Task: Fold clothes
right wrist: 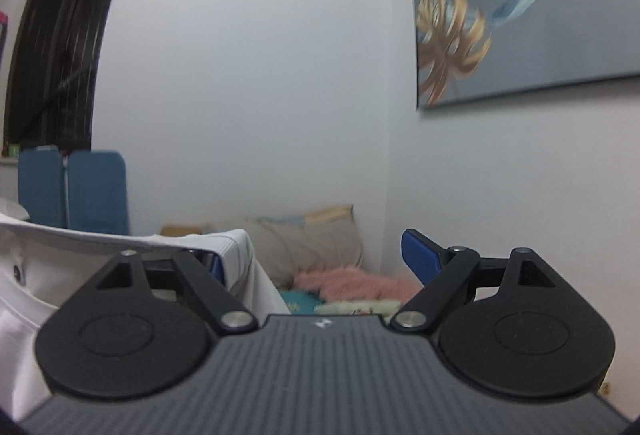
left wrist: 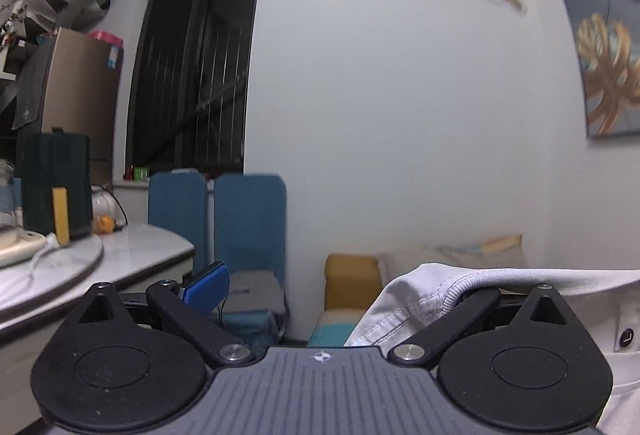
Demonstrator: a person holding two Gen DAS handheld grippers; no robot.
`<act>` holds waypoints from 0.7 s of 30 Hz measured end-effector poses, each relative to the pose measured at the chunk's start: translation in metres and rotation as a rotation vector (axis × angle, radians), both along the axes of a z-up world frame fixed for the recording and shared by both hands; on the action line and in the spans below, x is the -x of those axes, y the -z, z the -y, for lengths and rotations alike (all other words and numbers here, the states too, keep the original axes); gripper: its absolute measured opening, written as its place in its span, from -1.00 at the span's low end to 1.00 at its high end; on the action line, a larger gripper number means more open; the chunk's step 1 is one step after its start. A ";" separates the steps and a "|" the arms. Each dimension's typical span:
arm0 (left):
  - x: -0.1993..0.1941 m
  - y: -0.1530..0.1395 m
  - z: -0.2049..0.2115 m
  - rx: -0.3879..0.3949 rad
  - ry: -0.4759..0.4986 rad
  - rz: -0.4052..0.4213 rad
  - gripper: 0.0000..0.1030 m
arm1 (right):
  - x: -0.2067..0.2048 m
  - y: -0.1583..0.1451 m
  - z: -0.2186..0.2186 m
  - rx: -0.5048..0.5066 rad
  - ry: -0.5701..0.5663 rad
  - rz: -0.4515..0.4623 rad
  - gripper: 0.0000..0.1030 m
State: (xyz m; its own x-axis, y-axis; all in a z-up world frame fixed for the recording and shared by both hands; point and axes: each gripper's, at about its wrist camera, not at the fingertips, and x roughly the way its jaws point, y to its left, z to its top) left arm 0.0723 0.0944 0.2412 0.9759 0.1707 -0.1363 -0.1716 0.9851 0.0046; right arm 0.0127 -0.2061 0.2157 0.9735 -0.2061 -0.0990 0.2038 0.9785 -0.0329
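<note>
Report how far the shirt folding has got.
Done: no fold shows yet. In hand: the white shirt hangs draped over one finger of each open gripper, left gripper and right gripper, lifted up in front of the wall. Left: laying it flat and making every fold.

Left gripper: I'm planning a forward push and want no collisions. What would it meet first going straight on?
The left gripper points between the blue chairs and a yellow cushion; the white wall lies behind. Nothing nearer shows in that line, though depth is unclear. The white shirt drapes its right finger.
</note>
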 end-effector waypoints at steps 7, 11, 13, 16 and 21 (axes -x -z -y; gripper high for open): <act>-0.183 0.081 0.011 -0.019 -0.045 -0.079 0.98 | -0.181 0.076 0.006 -0.023 0.013 -0.092 0.66; -0.291 0.157 0.013 -0.016 -0.042 -0.159 0.98 | -0.281 0.140 0.015 -0.035 0.006 -0.161 0.65; -0.344 0.209 0.015 -0.017 -0.038 -0.240 0.98 | -0.329 0.180 0.016 -0.047 -0.002 -0.229 0.65; -0.418 0.294 0.016 0.015 -0.030 -0.399 0.96 | -0.394 0.253 0.016 -0.061 -0.023 -0.355 0.65; -0.504 0.403 0.012 0.142 0.028 -0.711 0.95 | -0.472 0.356 0.014 -0.149 -0.124 -0.625 0.65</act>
